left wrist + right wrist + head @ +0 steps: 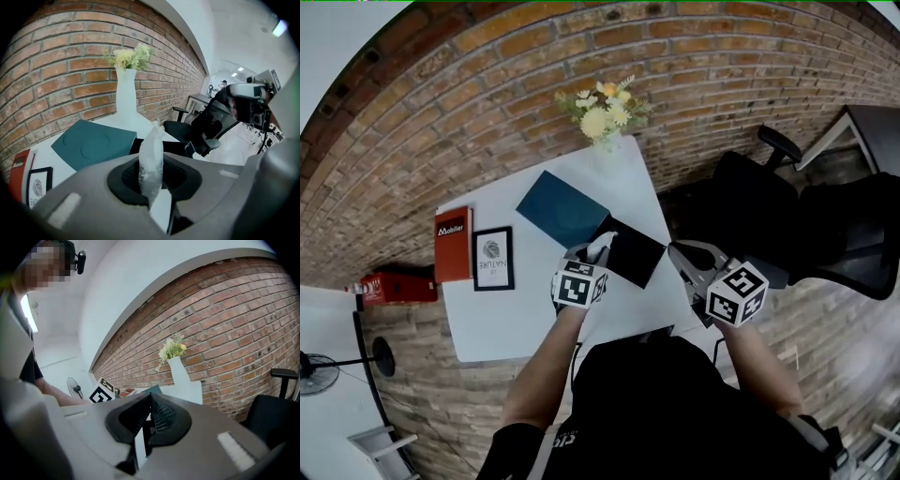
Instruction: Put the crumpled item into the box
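My left gripper [592,253] is shut on the crumpled white item [602,243], holding it upright just over the near-left edge of the open black box [630,253]. In the left gripper view the crumpled item [151,161] stands pinched between the jaws, with the black box [180,148] right behind it and the teal lid [93,143] lying flat to the left. The teal lid [562,208] rests on the white table [525,314] beyond the box. My right gripper [682,255] hovers off the table's right edge, and its jaws [147,421] are shut with nothing in them.
A red book [453,244] and a framed picture [492,258] lie at the table's left. A white vase of flowers [602,120] stands at the far end by the brick wall. Black office chairs [769,216] sit to the right. A fan [317,371] stands at lower left.
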### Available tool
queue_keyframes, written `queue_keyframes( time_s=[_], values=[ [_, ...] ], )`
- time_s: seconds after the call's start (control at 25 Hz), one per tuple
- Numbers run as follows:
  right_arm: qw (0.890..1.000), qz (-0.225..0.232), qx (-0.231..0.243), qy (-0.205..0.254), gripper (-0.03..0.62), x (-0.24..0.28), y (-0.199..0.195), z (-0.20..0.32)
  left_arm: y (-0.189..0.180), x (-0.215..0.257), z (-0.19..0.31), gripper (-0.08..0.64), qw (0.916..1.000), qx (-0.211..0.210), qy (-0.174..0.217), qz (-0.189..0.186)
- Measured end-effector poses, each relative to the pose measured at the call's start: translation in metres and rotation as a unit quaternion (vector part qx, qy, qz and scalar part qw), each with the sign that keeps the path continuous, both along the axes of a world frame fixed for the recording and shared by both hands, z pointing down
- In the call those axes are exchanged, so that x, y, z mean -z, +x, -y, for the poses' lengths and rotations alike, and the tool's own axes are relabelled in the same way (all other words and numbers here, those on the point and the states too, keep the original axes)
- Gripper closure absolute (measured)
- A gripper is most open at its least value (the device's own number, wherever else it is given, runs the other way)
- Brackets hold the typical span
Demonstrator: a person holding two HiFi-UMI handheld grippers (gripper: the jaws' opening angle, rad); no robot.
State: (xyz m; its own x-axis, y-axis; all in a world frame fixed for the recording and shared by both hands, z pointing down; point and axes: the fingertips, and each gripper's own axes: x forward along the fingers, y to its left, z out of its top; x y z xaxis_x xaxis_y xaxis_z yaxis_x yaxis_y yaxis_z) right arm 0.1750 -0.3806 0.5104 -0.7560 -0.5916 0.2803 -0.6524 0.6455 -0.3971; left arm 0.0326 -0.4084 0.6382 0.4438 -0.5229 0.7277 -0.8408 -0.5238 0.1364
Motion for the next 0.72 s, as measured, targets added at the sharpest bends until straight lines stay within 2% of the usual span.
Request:
queue_keyframes(
  time_s=[0.32, 0.72],
  values=[
    [0.999, -0.004, -0.022, -0.024, 0.592, -0.018, 0.006, -0.012, 0.01, -0.026, 0.009, 0.489, 0.9986, -0.037, -0.021, 0.033],
    [0.999, 0.002, -0.045, -0.025, 0.591, -0.015, 0.022, -0.014, 0.023, -0.04, 0.009, 0.466, 0.9958, -0.07, -0.034, 0.048]
  ],
)
